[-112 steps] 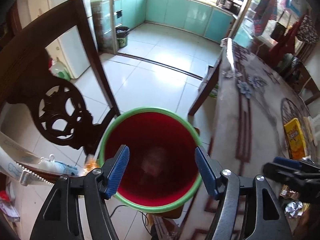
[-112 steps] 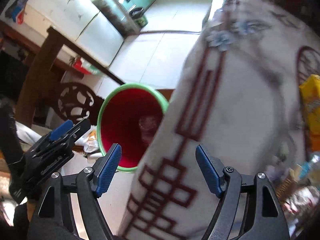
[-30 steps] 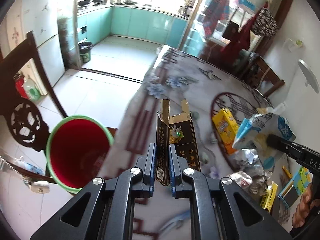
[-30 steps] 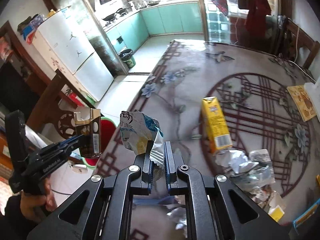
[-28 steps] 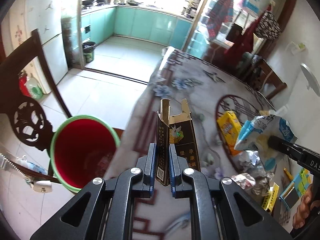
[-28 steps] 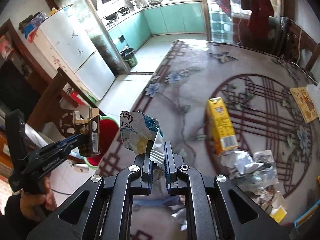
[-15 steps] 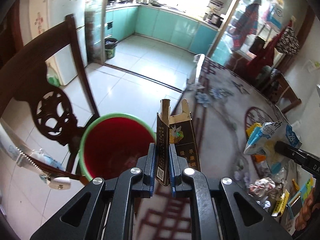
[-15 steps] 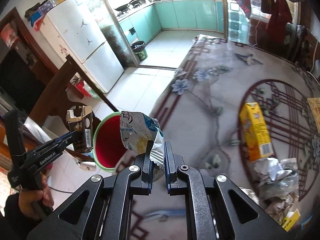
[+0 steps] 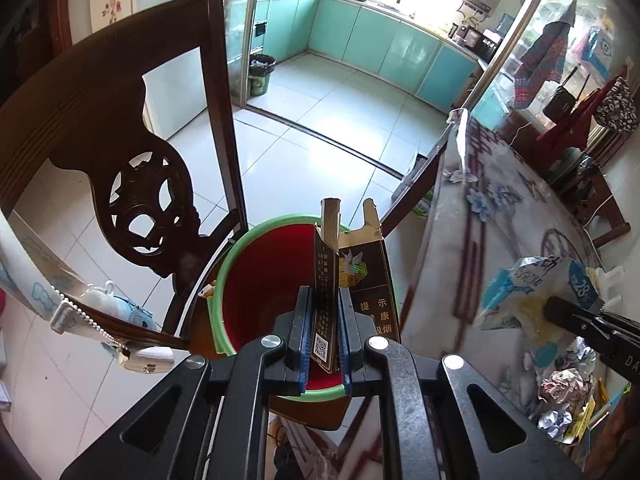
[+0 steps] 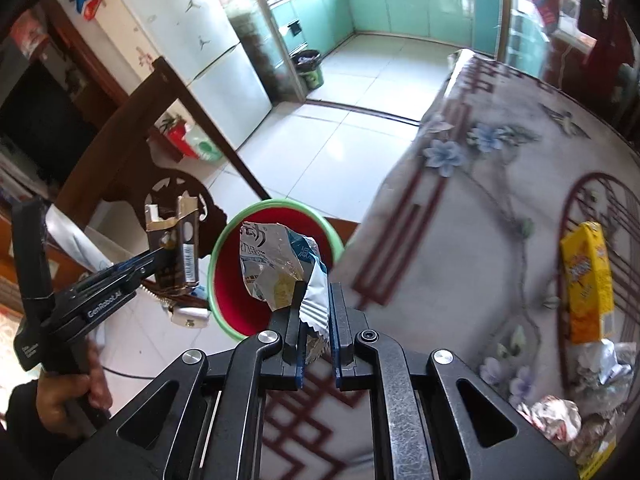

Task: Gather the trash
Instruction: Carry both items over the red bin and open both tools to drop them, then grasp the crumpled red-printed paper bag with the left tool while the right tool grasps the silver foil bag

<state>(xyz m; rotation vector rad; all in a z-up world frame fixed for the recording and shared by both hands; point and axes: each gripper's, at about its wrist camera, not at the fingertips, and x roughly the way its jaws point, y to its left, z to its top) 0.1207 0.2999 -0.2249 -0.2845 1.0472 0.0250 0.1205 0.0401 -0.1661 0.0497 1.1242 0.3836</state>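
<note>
Dark carton [image 9: 348,280] sits clamped in the left gripper [image 9: 324,336] at centre frame, over the red bin [image 9: 264,292]; a chair [image 9: 132,160] fills the upper left. Right wrist view: the right gripper [image 10: 316,332] pinches a crumpled wrapper [image 10: 276,264] at centre, before the bin [image 10: 232,296]; a yellow box [image 10: 588,280] lies on the table [image 10: 460,240] at right.

Carved wooden chair [image 9: 132,184], perhaps a fridge [image 10: 208,52] behind.

1 bin [image 9: 224,280], 1 dark carton [image 9: 352,280], 1 wrapper [image 10: 276,268], 1 yellow box [image 10: 588,280], 1 chair [image 9: 120,152]
</note>
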